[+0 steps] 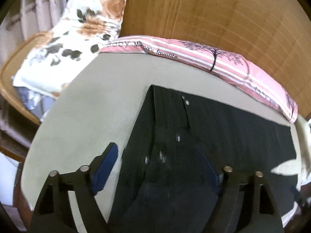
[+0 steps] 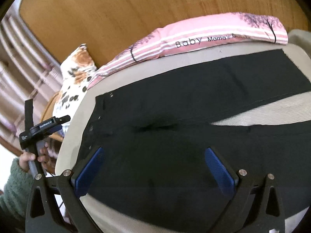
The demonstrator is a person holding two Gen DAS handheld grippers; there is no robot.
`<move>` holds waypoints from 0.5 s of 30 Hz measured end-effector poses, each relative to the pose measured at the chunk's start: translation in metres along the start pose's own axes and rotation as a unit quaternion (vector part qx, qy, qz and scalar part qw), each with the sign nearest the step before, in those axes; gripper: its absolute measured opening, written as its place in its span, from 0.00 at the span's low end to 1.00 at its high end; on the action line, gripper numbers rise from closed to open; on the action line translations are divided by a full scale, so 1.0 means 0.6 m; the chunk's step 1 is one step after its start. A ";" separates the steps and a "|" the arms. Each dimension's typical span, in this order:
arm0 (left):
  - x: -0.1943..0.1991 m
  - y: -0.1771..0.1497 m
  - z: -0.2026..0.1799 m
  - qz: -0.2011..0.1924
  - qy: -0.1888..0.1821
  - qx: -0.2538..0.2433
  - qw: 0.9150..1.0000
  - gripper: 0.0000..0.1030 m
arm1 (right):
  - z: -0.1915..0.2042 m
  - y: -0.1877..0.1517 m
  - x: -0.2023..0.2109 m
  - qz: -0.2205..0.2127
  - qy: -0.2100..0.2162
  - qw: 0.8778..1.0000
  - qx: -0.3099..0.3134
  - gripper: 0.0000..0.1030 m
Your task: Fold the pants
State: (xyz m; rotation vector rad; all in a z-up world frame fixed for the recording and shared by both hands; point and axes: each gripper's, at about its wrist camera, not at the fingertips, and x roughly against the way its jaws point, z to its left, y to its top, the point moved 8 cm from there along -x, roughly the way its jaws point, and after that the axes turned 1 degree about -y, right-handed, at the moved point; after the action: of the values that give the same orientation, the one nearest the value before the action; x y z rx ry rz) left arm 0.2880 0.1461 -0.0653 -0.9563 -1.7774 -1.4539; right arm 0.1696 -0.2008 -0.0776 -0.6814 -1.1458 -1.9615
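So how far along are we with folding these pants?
Done: the black pants lie flat on the beige bed cover, waistband at the left in the right wrist view, legs apart at the right. In hand: nothing gripped; the left gripper hovers open at the waistband edge, and the right gripper is open above the seat. Left: every fold.

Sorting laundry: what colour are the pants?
Black pants; clearest in the right wrist view.
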 end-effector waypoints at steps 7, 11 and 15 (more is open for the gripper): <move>-0.149 0.080 0.011 0.083 -0.144 0.050 0.985 0.56 | -0.010 0.024 -0.071 0.025 -0.013 0.999 -0.020 1.00; -0.206 0.098 0.026 0.111 -0.187 0.069 0.974 0.53 | -0.012 0.031 -0.110 0.045 -0.023 0.999 -0.019 1.00; -0.233 0.100 0.032 0.122 -0.208 0.070 0.968 0.53 | -0.008 0.040 -0.134 0.054 -0.032 0.998 -0.008 1.00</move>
State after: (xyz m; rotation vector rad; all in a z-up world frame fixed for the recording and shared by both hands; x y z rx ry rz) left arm 0.4124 0.1532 -0.1552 -1.4265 -1.9364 -1.0087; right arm 0.2353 -0.1858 -0.1280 -0.8041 -1.1095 -1.8716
